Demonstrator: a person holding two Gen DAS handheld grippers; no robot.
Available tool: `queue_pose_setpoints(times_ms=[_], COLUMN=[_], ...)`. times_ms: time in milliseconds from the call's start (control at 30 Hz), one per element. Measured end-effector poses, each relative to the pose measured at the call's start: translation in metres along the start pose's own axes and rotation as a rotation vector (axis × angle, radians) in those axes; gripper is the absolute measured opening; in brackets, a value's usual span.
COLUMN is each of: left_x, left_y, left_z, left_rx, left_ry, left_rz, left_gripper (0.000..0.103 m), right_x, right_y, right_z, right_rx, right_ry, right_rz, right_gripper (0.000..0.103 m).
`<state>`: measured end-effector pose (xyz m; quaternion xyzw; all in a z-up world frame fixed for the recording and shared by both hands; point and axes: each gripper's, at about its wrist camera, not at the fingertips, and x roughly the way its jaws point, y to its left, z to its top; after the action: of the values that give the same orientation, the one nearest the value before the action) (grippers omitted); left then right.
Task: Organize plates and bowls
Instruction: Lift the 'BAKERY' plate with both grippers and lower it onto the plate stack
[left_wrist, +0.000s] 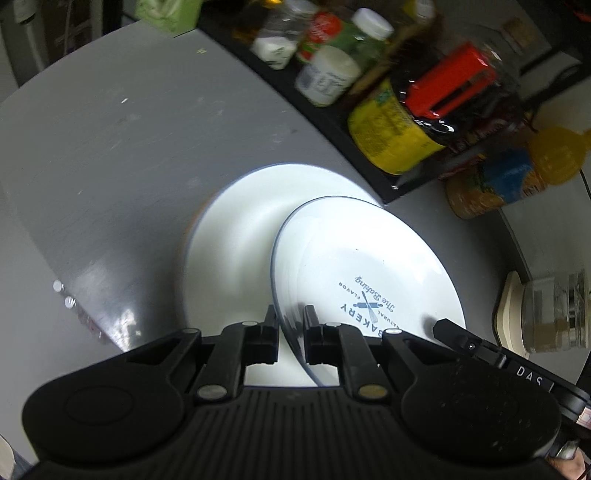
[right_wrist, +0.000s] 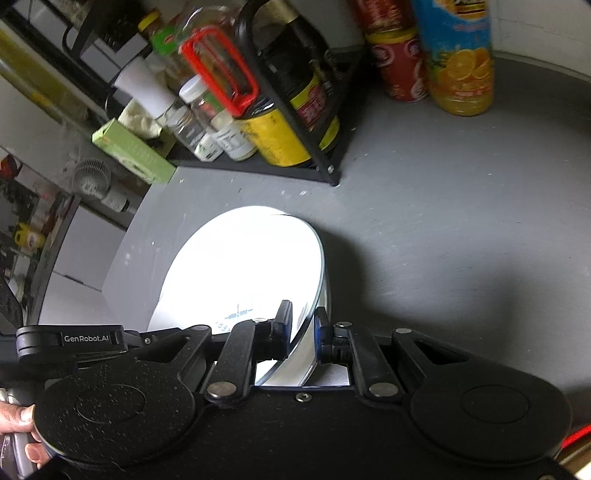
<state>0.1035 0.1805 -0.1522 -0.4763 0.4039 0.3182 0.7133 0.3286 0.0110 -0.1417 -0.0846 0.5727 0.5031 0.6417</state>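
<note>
While both grippers clamp plate (left_wrist: 365, 273) rim, tabletop (right_wrist: 461, 229) alongside

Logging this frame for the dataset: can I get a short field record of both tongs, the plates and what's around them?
left tongs: shut on the rim of the bakery plate
right tongs: shut on the opposite rim of the same plate
bakery plate: tilted, held partly over the plain plate
plain plate: white, flat on the table
rack: black, behind the plates, holds bottles and jars
juice bottle: stands on the table right of the rack
bowls: none in view
</note>
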Motion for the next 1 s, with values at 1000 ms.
queue_pose_setpoints(times_ms=[1000], left_x=[-0.011], left_y=[0.034], left_z=[0.019], left_rx=[0.006], left_ry=[-0.074], left_rz=[0.083], left_gripper=[0.021], right_x=[0.024], right_y=[0.014], right_z=[-0.009], right_rx=[-0.041], right_ry=[0.023], right_rz=[-0.084], right_gripper=[0.007])
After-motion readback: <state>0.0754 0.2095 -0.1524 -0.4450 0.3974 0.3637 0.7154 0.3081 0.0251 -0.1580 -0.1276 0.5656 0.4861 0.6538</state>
